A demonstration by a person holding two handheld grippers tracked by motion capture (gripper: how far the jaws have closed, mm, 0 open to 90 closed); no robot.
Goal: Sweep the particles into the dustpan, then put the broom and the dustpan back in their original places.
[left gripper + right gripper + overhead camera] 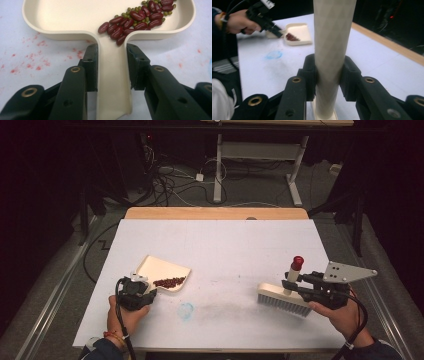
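Dustpan at left-centre of white table, flat on the surface, handle toward the person, open mouth facing up-table and right. Red beans with a few small green ones heaped along the pan's near-right edge, just by the handle root; none seen loose on the table. Left gripper clamped on the pan's handle: in the left gripper view, jaws pressed against both sides of handle, beans just beyond the tips. Right gripper clamped on the upright stem of the brush, red cap on top; jaws tight on either side in the right gripper view. Brush well apart from the pan, out to the right, bristle head resting on or just at the table, long axis running left-near to right-far. Faint blue smudge on the table between the two, nearer the pan. Sweeping looks finished. Key relation: load sits low in the pan near the handle, so pan probably wants lifting level or handle-down; left hand alone placed for that, brush hand idle and clear.
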